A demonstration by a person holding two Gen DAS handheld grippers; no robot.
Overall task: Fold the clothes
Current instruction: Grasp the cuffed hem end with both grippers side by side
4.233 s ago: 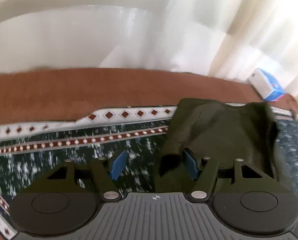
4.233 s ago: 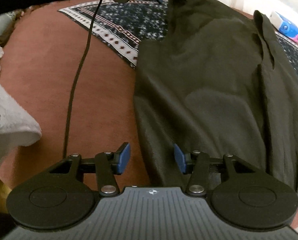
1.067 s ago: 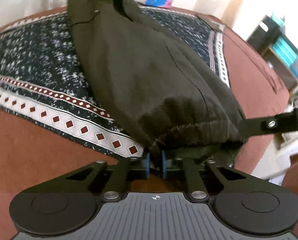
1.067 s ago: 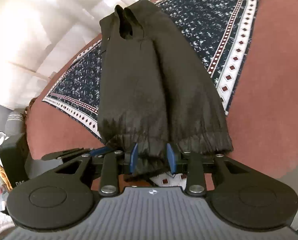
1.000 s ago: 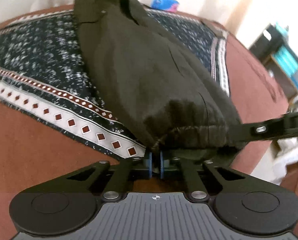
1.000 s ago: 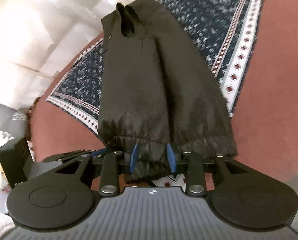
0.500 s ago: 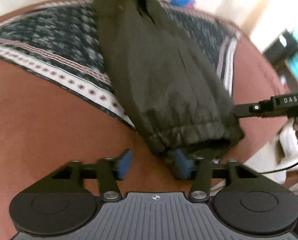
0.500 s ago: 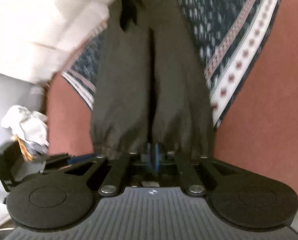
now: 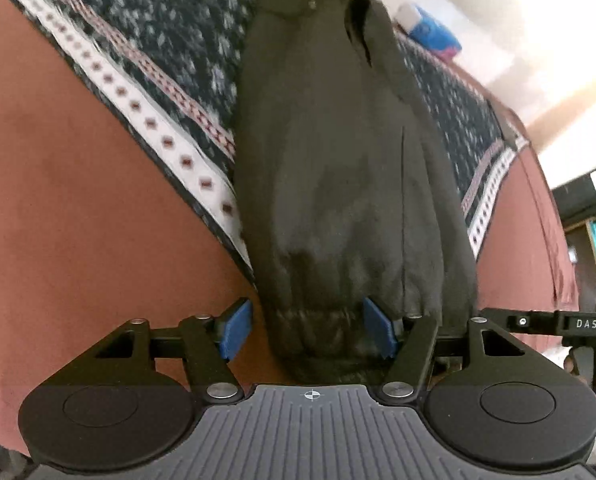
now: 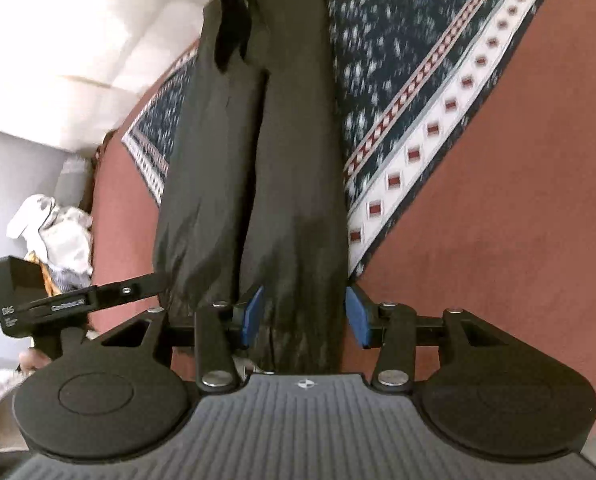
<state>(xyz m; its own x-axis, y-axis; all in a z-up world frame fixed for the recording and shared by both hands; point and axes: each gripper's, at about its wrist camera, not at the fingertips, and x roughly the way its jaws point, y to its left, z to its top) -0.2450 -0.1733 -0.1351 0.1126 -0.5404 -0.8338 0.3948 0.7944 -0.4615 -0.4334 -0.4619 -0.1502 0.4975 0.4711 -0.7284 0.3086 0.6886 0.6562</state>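
Left wrist view: the dark olive trousers [image 9: 337, 184] are seen laid lengthwise, folded leg over leg, across a patterned rug [image 9: 146, 52] on a reddish-brown carpeted floor [image 9: 58, 220]. The gathered cuffs lie between the blue pads of the left tongs [image 9: 307, 330], whose jaws have just been opening; the right pad sits against the cuff's edge and the left pad stands clear of it, so the cloth is judged released rather than pinched. In the right wrist view the right tongs [image 10: 303, 316] are likewise spread, their jaws having just been opening, with the other cuff lying loosely between the pads and not squeezed.

Risk from here is judged as follows. If either pair of tongs is lifted away while a pad is caught in the elastic cuff, the hem could be dragged and the aligned legs skewed. A re-grasp taken on one layer only could pull the stacked legs apart, and the next fold would be made crooked.

Around the work, a blue-and-white packet [image 9: 433, 36] is seen beyond the waistband, well apart. A heap of pale laundry [image 10: 54, 228] lies off to the side. Neither is in the way; the two tongs sit close beside each other and could collide.
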